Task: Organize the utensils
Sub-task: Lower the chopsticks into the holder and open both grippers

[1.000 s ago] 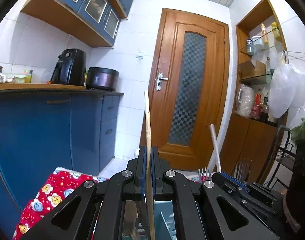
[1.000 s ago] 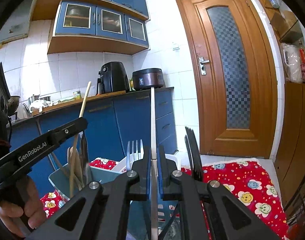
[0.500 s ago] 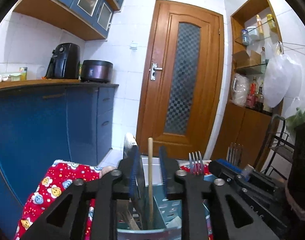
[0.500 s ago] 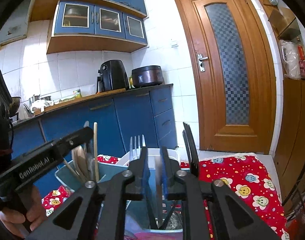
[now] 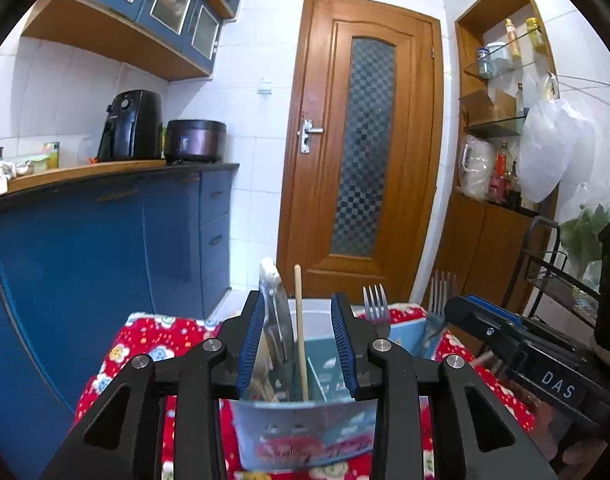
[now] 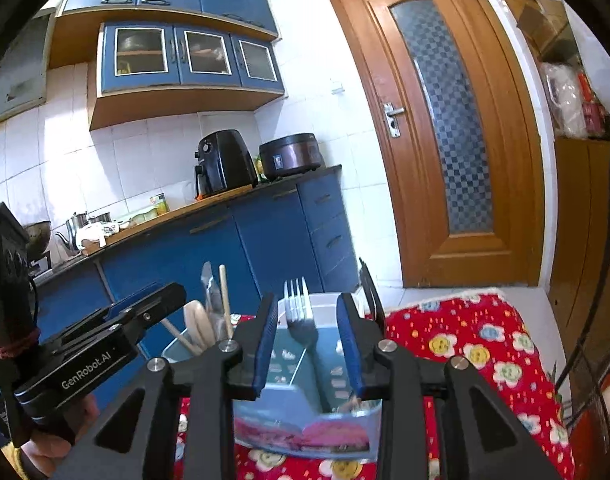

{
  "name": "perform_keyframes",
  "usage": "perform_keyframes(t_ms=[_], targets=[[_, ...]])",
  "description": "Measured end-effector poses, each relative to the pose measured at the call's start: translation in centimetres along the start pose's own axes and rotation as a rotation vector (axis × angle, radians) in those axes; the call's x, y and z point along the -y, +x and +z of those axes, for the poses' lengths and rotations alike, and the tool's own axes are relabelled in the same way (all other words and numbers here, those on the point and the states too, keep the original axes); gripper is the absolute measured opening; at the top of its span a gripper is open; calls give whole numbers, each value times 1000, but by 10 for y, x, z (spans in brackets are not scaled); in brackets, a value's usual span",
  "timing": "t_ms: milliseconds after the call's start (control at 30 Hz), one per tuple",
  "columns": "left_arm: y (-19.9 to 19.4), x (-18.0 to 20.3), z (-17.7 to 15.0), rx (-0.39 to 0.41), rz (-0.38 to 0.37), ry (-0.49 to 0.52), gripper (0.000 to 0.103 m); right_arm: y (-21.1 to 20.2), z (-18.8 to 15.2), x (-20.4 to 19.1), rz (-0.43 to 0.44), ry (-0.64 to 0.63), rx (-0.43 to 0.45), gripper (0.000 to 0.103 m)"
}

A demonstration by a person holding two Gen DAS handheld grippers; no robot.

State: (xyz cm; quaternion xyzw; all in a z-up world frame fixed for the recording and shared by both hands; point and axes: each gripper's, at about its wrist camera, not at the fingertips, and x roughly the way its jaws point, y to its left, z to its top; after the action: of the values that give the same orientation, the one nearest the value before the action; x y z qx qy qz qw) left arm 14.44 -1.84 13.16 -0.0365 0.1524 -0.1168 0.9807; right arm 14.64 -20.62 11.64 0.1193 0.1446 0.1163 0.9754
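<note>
Blue-padded and spread wide, the left gripper (image 5: 301, 344) hangs empty over the near rim of a pale blue utensil caddy (image 5: 305, 436), its fingers (image 5: 251, 344) flanking a wooden chopstick (image 5: 300, 328) that stands upright in the near compartment without touching either pad. Just left of the chopstick, a cleaver (image 5: 275, 312) rises above the rim. A steel fork (image 5: 376, 308) stands tines-up beyond the right pad, with a second fork (image 5: 441, 292) further right. The right gripper (image 6: 307, 344) is likewise parted and holds nothing; a fork (image 6: 299, 308) stands between its pads, clear of both. Through the right wrist camera the caddy (image 6: 305, 432) shows its inner dividers, with wooden spoons (image 6: 199, 320), the cleaver (image 6: 208, 292) and the chopstick (image 6: 225, 300) clustered in the left compartment, and dark utensils (image 6: 371, 292) poking up behind the right pad. The left gripper (image 6: 117, 332) sits beside that compartment. The caddy rests on a table under a red flowered cloth (image 6: 477, 344), whose right side is bare out to the edge. Beyond lie blue kitchen cabinets (image 5: 105, 240), a black air fryer (image 5: 131, 124), a rice cooker (image 5: 195, 140) and a wooden door (image 5: 365, 152).
</note>
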Motion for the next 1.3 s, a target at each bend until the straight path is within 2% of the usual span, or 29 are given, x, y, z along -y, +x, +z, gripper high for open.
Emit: perform_keyframes(t_ms=[600, 1033, 1300], targets=[[-48, -8, -28, -147, 16, 3, 35, -36, -38, -36, 6, 17, -179, 33], [-55, -36, -65, -274, 62, -48, 35, -36, -77, -48, -8, 50, -291, 33], [-51, -42, -85, -344, 79, -44, 35, -25, -101, -51, -11, 73, -377, 33]])
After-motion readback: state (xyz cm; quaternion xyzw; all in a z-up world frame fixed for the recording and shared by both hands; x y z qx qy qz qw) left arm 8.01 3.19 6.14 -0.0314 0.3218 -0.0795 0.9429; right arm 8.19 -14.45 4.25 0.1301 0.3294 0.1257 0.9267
